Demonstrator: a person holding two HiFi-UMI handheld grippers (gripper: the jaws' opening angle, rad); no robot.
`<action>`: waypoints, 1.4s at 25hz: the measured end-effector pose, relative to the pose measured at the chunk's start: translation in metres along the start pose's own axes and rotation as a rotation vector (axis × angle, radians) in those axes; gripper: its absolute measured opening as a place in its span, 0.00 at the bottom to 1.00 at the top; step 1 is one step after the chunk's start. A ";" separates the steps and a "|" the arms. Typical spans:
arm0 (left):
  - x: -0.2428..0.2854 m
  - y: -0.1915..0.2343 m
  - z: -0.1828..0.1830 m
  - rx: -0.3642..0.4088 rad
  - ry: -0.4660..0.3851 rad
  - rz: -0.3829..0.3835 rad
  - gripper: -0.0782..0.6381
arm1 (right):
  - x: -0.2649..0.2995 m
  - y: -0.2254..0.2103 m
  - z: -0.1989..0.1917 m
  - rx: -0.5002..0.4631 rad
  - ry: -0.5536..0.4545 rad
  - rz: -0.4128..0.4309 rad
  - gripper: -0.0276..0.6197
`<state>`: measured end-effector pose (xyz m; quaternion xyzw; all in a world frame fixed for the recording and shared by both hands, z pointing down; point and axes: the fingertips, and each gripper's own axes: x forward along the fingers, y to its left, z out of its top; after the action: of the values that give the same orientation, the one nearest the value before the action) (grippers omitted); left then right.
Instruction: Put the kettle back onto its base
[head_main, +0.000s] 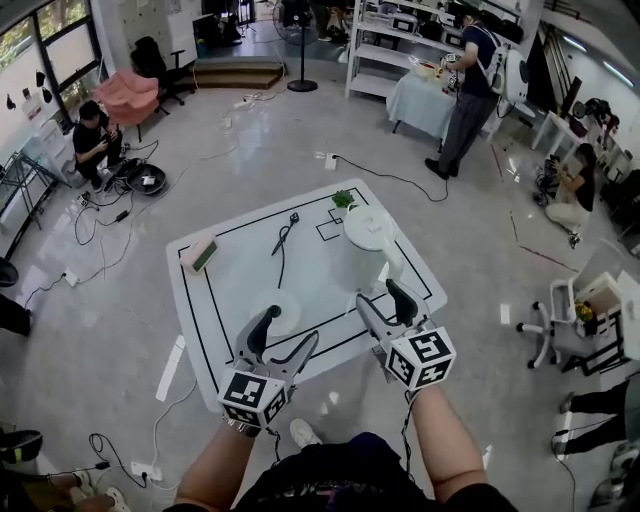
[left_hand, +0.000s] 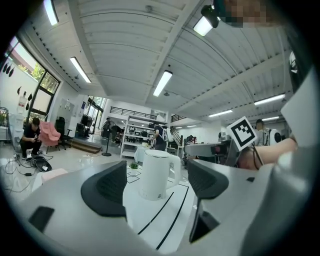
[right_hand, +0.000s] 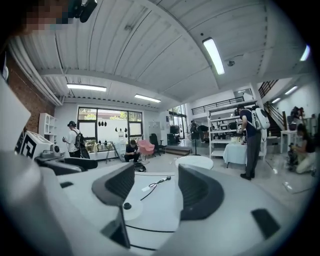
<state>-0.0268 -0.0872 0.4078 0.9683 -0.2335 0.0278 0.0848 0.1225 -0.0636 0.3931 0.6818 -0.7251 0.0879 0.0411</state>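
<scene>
The left gripper (head_main: 286, 336) hangs with jaws wide and empty over the near edge of the white, black-lined counter (head_main: 230, 270). The flat round white base (head_main: 276, 310) lies just ahead of it at 12 o'clock. The tall white plastic kettle (head_main: 368, 232) stands upright at the base's 2 o'clock. The right gripper (head_main: 386, 303), also wide and empty, is nearer: the kettle sits at its 12 o'clock, its handle apparently turned toward that gripper.
</scene>
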 end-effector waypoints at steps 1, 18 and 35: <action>0.000 -0.001 0.001 0.001 -0.004 -0.006 0.62 | -0.001 -0.001 0.002 -0.004 -0.001 -0.008 0.44; 0.028 0.004 0.004 -0.019 -0.010 0.029 0.62 | 0.013 -0.065 0.004 -0.015 0.034 -0.065 0.44; 0.092 -0.002 0.000 -0.024 0.034 0.093 0.62 | 0.061 -0.122 -0.046 0.002 0.166 0.018 0.44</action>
<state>0.0556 -0.1265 0.4160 0.9546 -0.2772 0.0456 0.0989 0.2368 -0.1214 0.4576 0.6655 -0.7253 0.1454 0.0997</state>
